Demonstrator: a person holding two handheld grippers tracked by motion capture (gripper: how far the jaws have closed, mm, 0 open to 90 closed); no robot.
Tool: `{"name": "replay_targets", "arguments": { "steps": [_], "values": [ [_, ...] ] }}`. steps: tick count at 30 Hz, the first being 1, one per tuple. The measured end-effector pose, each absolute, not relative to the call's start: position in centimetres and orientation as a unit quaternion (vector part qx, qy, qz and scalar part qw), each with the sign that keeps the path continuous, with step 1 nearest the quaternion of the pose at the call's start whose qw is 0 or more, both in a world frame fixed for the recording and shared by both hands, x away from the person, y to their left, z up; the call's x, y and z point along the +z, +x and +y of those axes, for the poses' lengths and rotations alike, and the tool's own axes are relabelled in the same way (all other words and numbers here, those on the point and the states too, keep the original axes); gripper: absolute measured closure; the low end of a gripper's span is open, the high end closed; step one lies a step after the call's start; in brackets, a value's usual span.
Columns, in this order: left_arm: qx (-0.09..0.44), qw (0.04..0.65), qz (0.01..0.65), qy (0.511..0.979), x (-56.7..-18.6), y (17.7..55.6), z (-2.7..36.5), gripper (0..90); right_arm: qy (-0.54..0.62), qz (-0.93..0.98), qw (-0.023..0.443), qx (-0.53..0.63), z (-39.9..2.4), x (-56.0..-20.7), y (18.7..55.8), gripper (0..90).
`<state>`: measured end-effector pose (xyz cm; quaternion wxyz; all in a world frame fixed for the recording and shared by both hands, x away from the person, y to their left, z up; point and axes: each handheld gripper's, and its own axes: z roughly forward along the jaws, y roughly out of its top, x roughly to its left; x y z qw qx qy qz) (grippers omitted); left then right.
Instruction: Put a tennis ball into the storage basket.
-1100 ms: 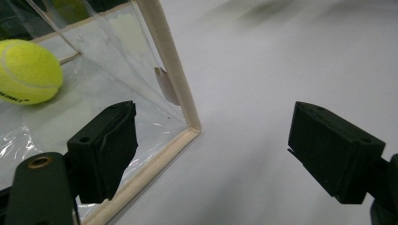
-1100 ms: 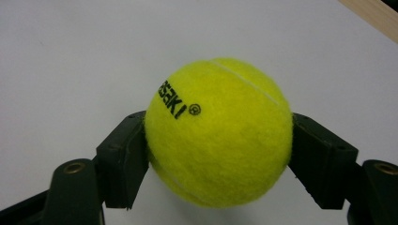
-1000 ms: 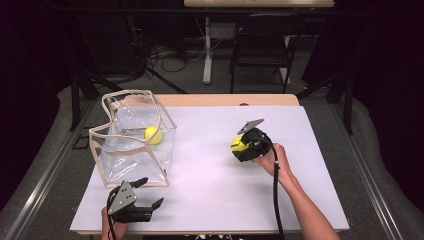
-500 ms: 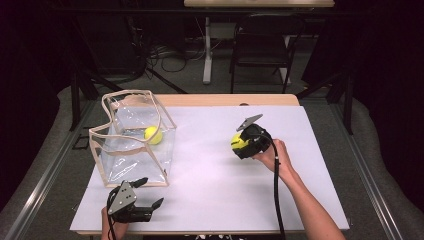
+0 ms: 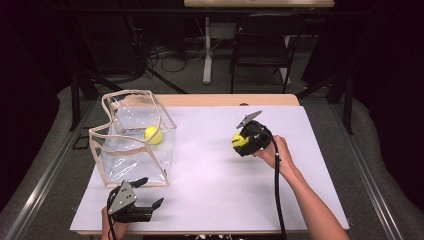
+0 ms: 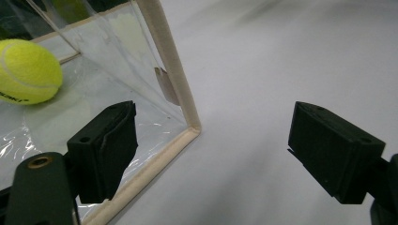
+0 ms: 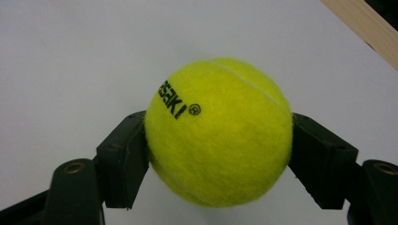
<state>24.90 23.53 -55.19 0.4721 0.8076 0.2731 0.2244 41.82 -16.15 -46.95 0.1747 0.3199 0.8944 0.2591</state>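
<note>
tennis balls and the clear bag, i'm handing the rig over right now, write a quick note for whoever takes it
Right gripper: shut on a tennis ball, held above the white table, right of centre.
Left gripper: open, holding nothing, low at the table's near edge, just in front of the clear bag.
Clear bag stands open-topped at the table's left side, with a second tennis ball already inside.
Done: one ball in the bag, the other gripped.
Left, most likely: carry the held ball over the bag's opening and release it; the left gripper can steady the bag.
</note>
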Motion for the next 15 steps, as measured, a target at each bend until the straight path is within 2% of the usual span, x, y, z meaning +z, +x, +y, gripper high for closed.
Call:
{"name": "replay_targets", "arguments": {
  "steps": [15],
  "values": [
    [0.225,0.472,0.274,0.808,-55.2,24.9,23.5,15.9,0.308,0.898,0.182,0.257,-15.7,-45.8,42.3,26.4]
  ]
}}
